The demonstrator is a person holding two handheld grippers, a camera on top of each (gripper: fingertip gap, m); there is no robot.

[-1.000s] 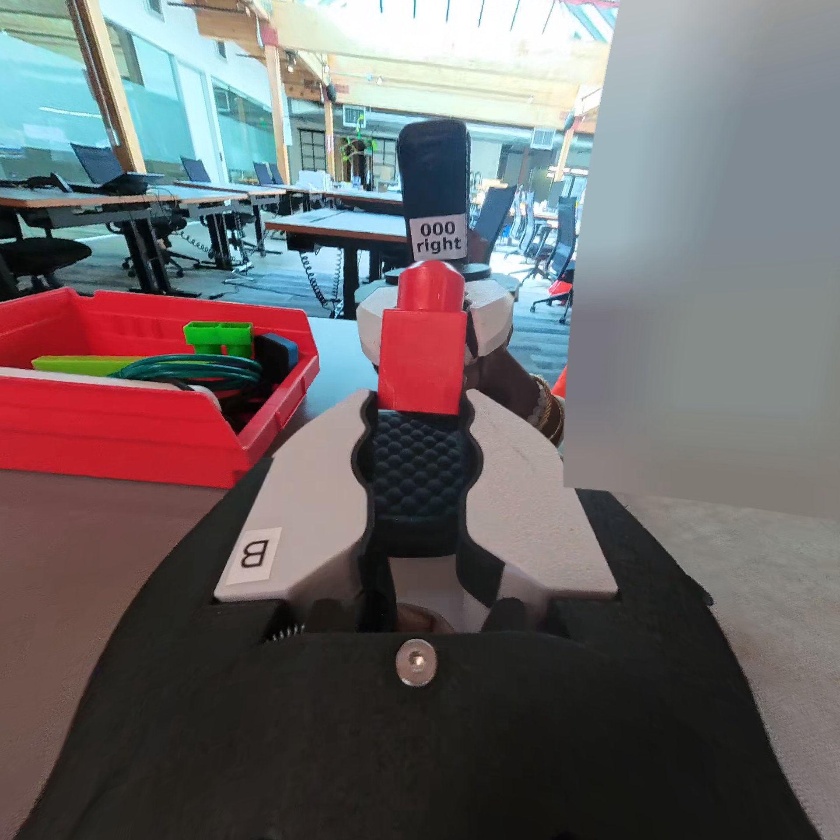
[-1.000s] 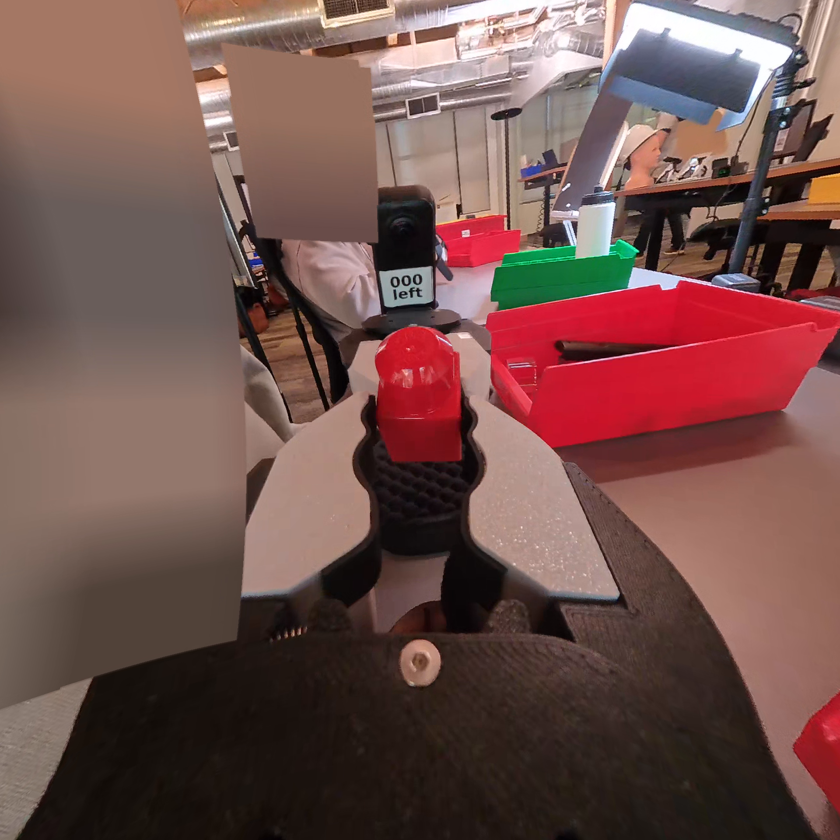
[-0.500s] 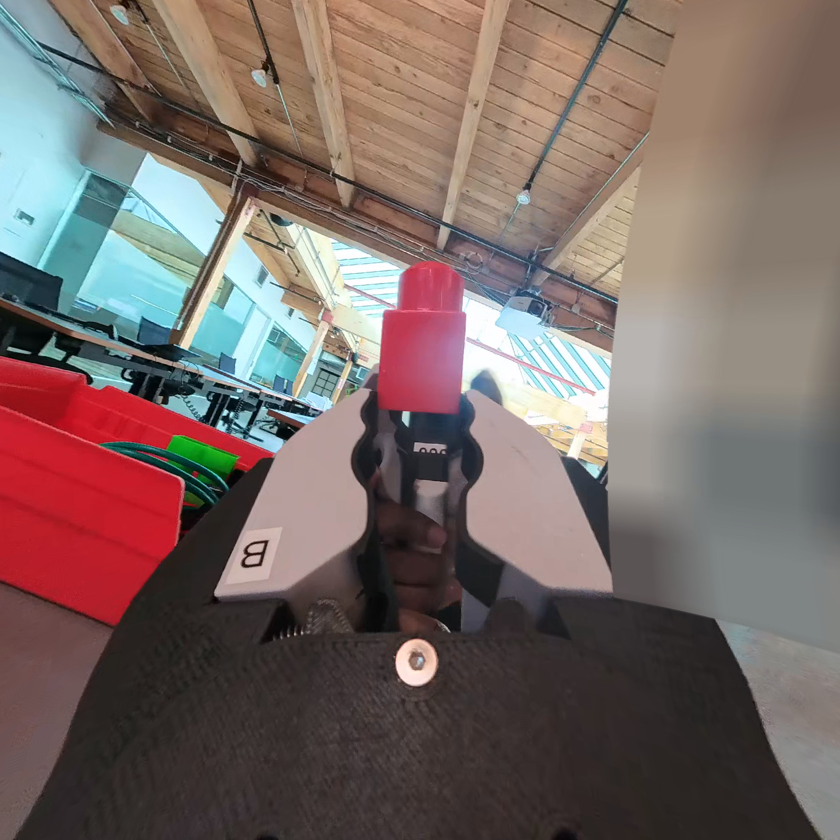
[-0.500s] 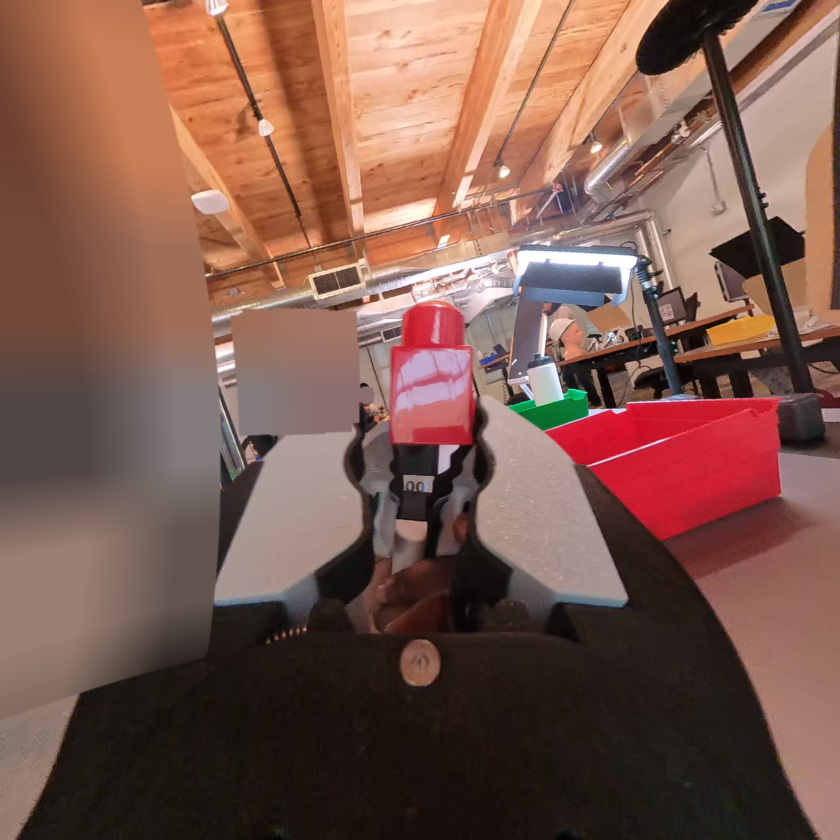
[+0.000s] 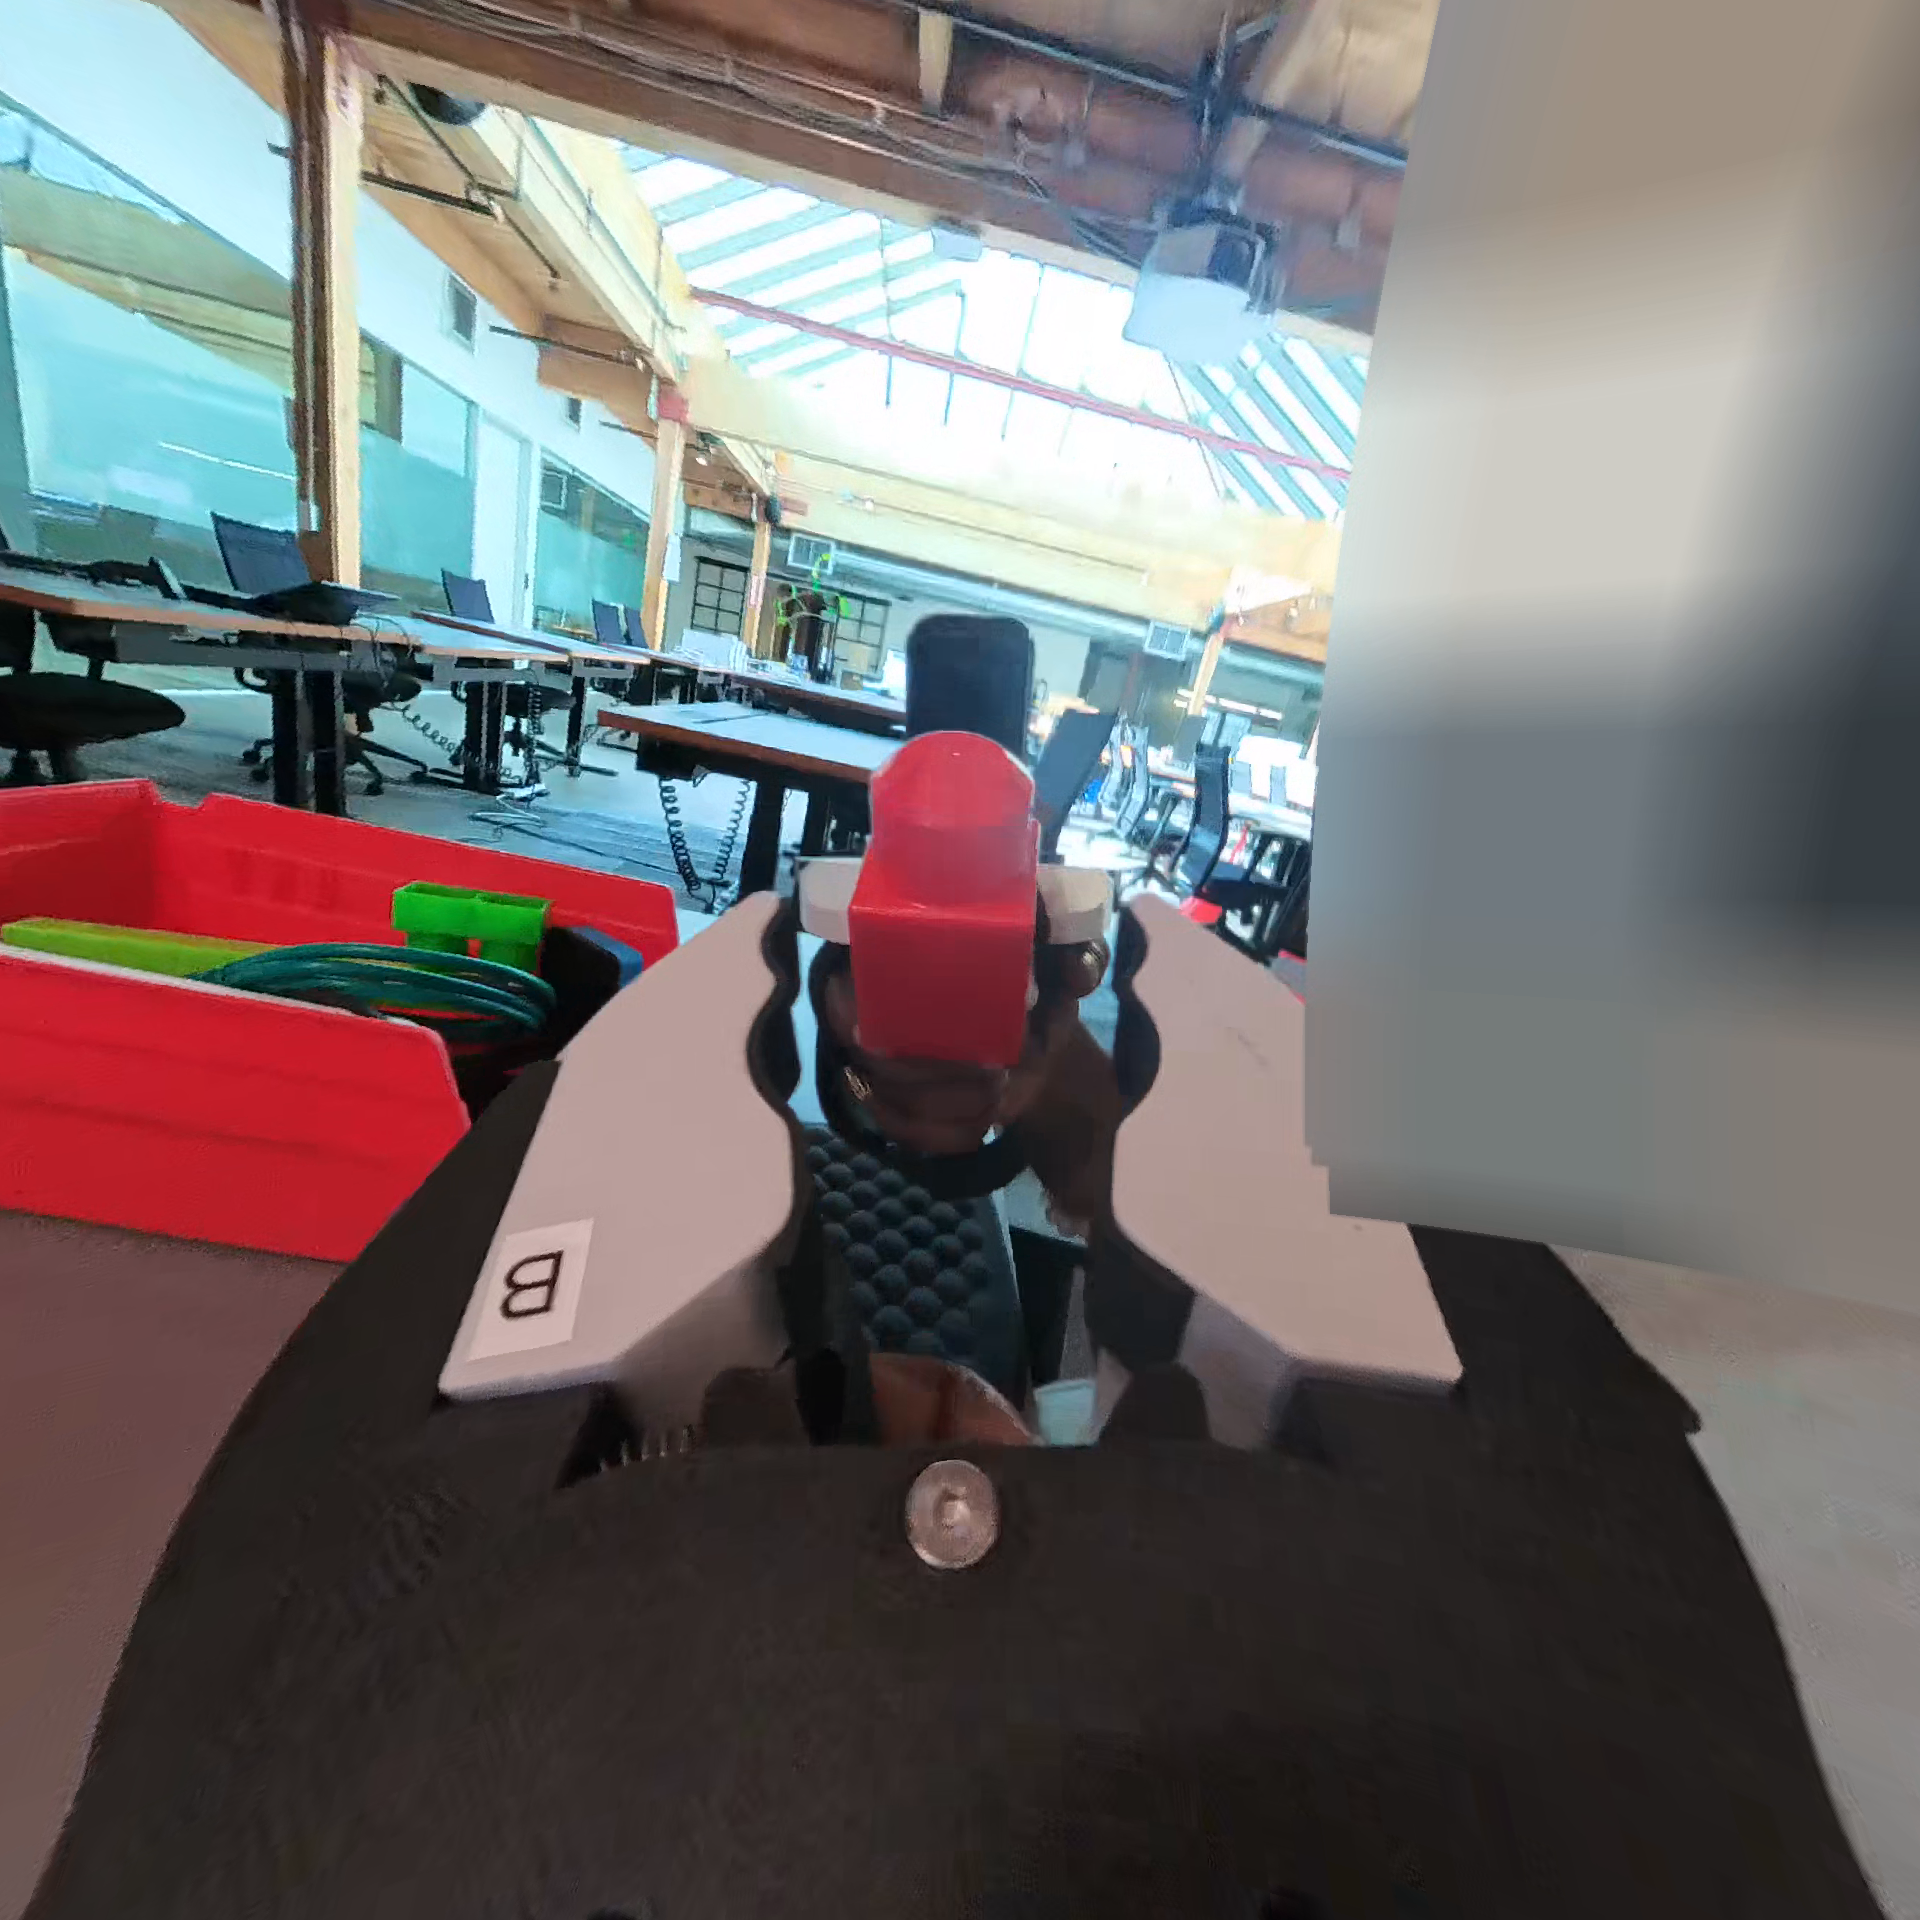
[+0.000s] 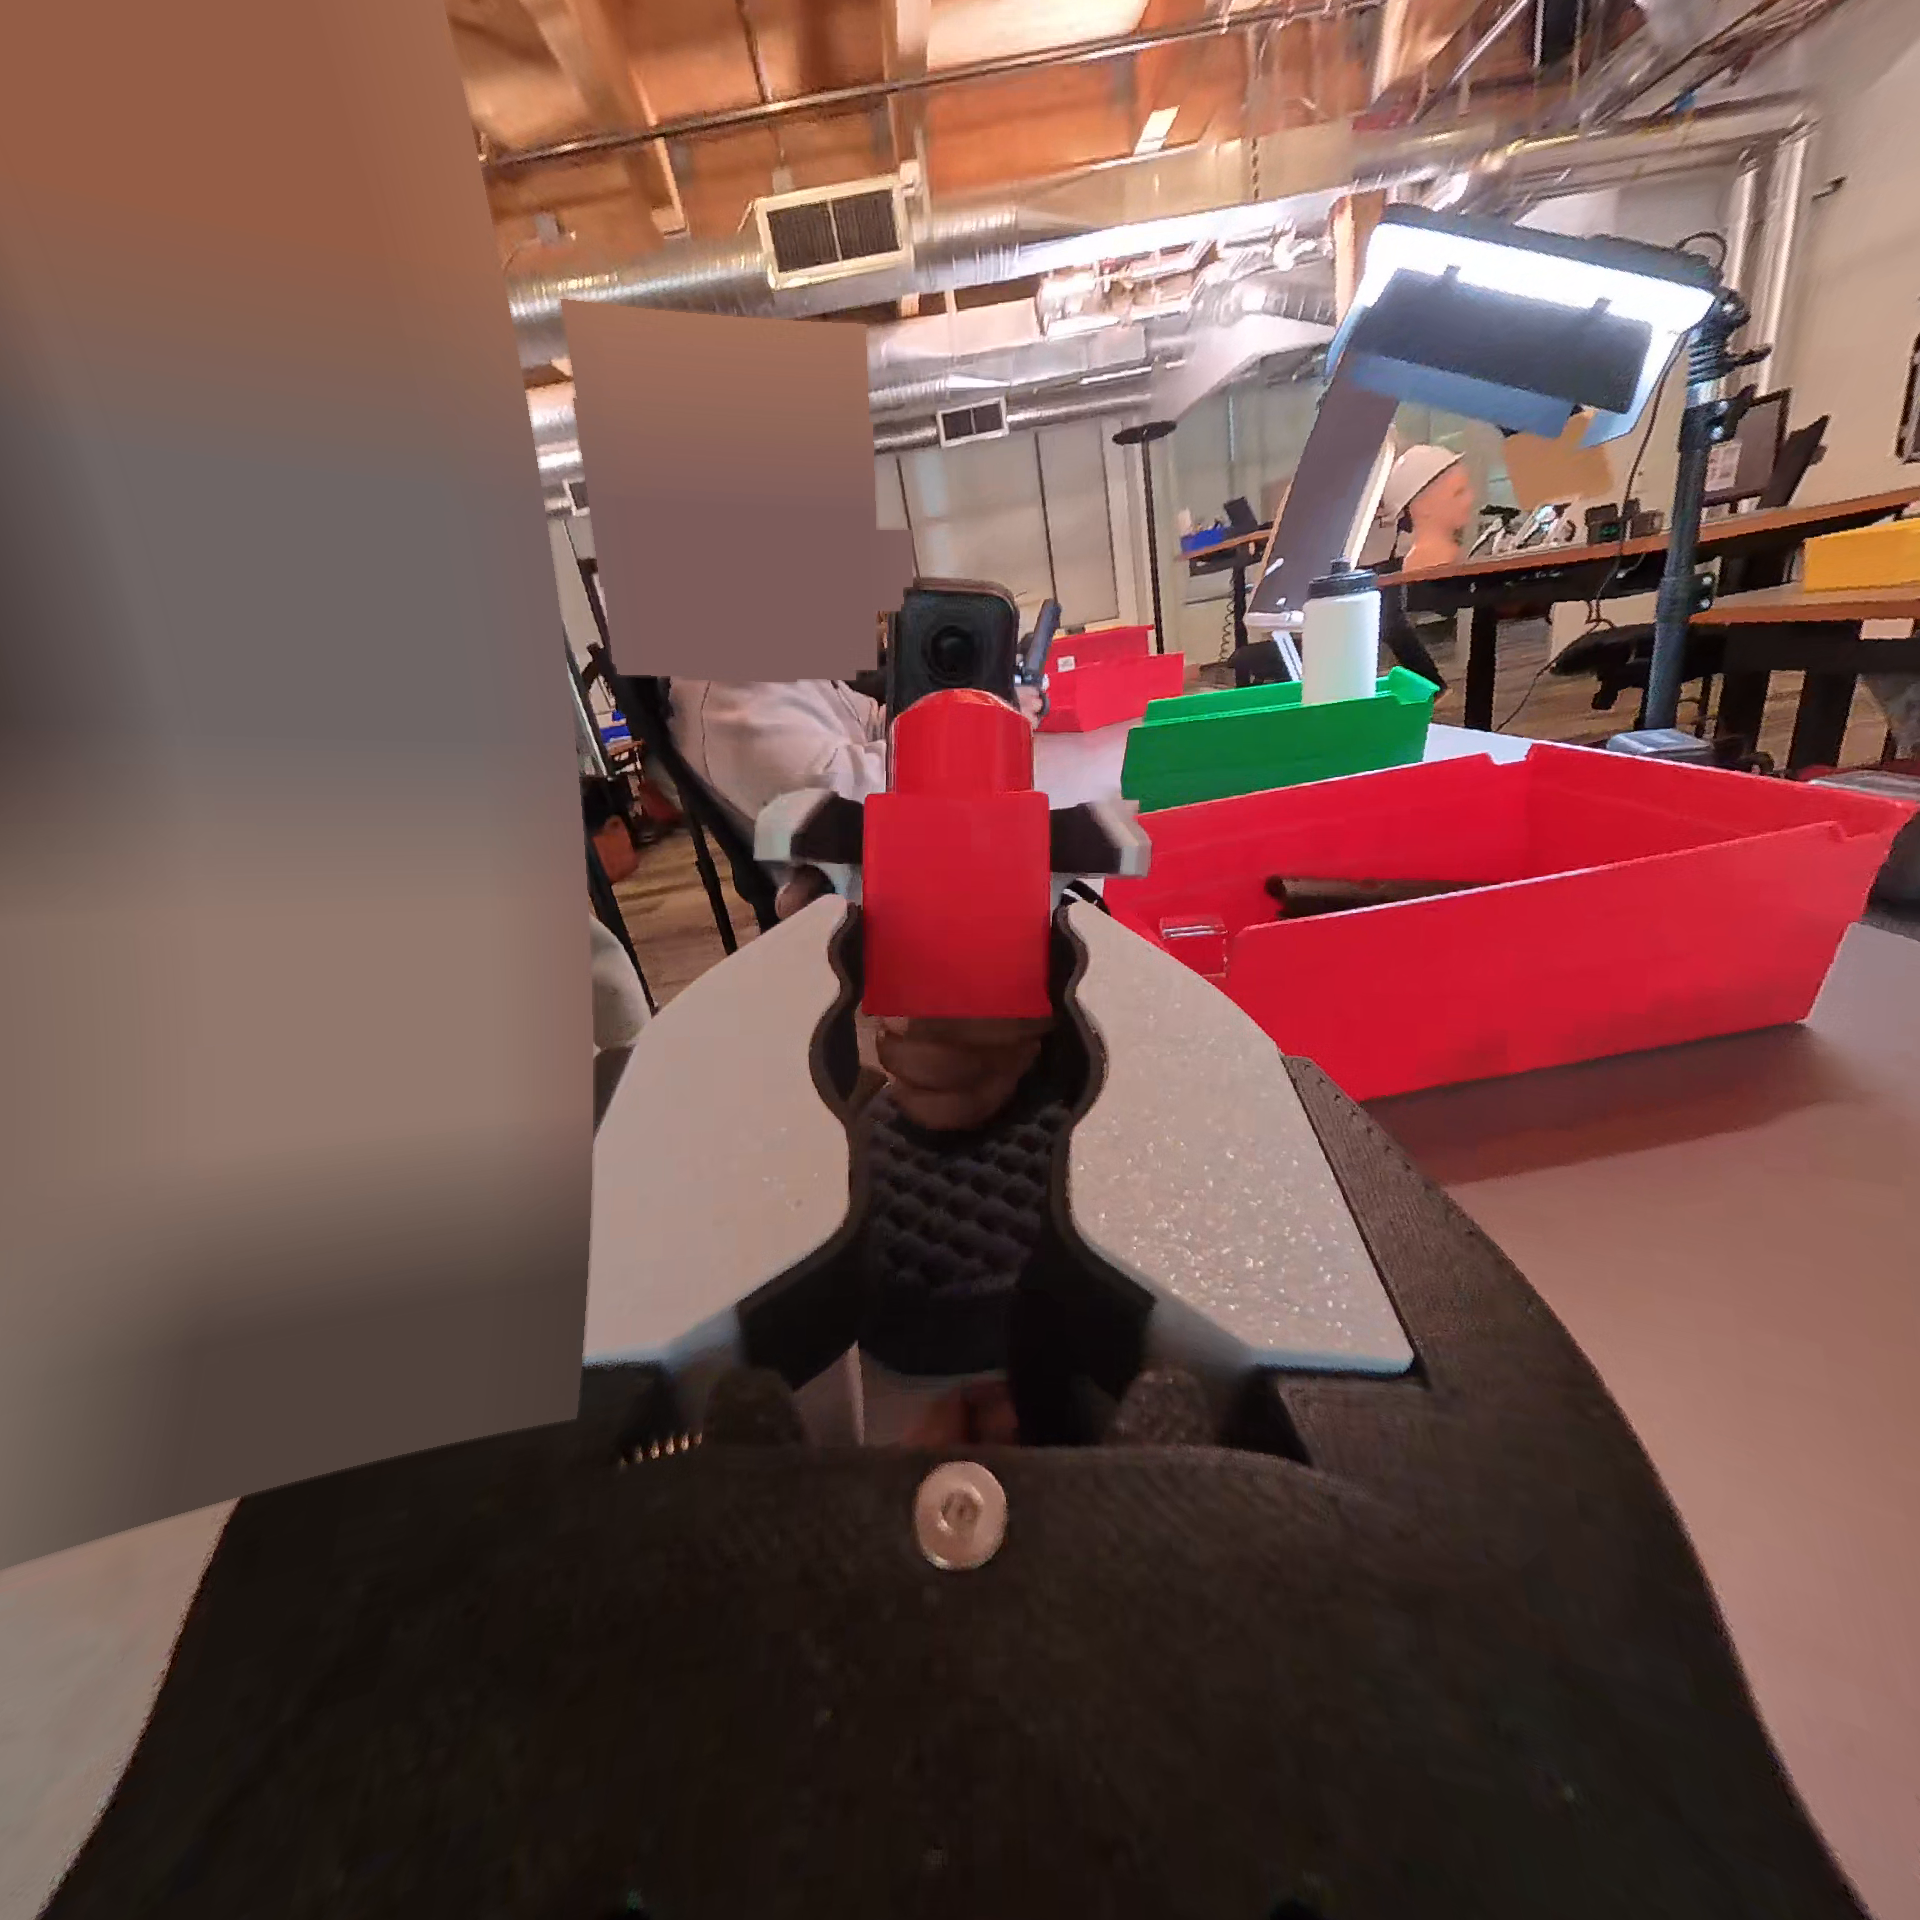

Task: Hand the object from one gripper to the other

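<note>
A red block with a round stud on top (image 5: 940,966) is held in the air between the two grippers, which face each other. My left gripper (image 5: 951,909) is open, with its grey fingers spread either side of the block and not touching it. My right gripper (image 6: 956,920) is shut on the red block (image 6: 951,914). The right gripper's white fingertips (image 5: 1083,902) show behind the block in the left wrist view. The left gripper's spread fingertips (image 6: 792,844) show behind the block in the right wrist view. A hand shows below the block in both views.
A red bin (image 5: 208,1122) with a green cable and green pieces stands on the table to the left. Another red bin (image 6: 1558,987), a green bin (image 6: 1278,738) and a white bottle (image 6: 1340,634) stand on the right. A person in white (image 6: 769,727) sits behind. My left and right fingertips are right by each other.
Both grippers were shut on the red block and tilted up towards the ceiling. Now they are level again and the left gripper has opened, leaving the block in the right gripper.
</note>
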